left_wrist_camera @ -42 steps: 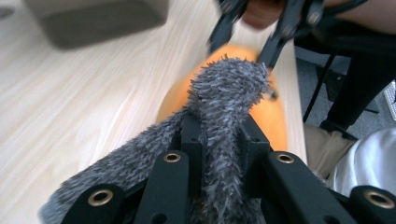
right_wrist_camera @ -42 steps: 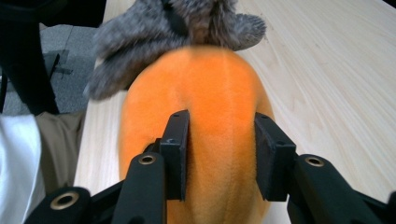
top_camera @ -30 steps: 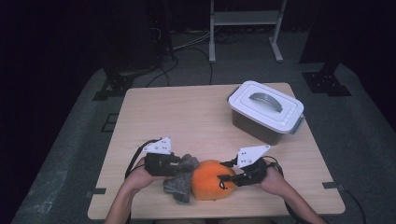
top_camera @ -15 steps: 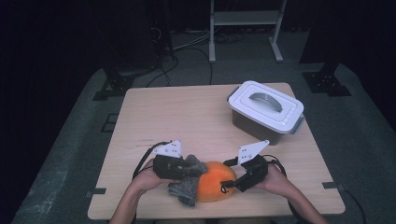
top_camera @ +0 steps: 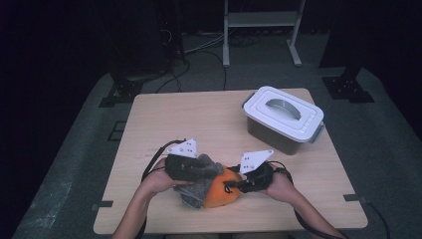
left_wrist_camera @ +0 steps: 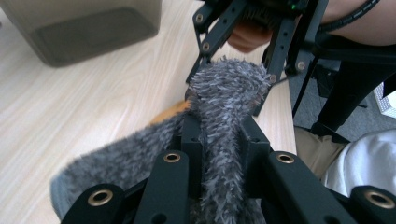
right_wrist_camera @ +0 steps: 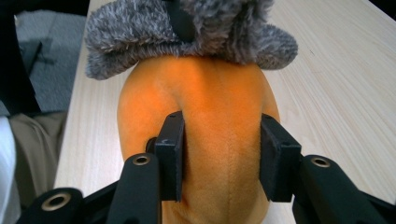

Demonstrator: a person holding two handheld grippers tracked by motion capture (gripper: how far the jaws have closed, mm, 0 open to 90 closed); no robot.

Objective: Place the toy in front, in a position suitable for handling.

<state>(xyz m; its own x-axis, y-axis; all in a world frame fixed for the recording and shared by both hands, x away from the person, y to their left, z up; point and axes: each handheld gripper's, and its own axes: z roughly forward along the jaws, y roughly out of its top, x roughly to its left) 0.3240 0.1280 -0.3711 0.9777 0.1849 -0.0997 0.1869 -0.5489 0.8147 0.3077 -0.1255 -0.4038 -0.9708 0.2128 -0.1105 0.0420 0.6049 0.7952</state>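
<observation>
An orange plush toy (top_camera: 222,193) with a grey fuzzy cover (top_camera: 195,191) lies near the table's front edge. My left gripper (top_camera: 211,172) is shut on the grey fuzzy cover (left_wrist_camera: 224,93), whose pile bulges up between the jaws of the left gripper (left_wrist_camera: 219,135). From the right, my right gripper (top_camera: 232,187) has just been closing on the orange body (right_wrist_camera: 205,93). In the right gripper view its pads press into both sides of the plush around the right gripper (right_wrist_camera: 222,154). The grey fuzzy cover (right_wrist_camera: 140,28) drapes over the toy's far end.
A grey lidded box (top_camera: 283,119) with a handle stands at the back right of the wooden table (top_camera: 199,119). A metal rack and cables lie on the dark floor beyond. The person's forearms enter from the front edge.
The right gripper shifted slightly left toward the toy, and the plush sits a little further right between the two grippers. The left gripper keeps its hold on the grey cover.
</observation>
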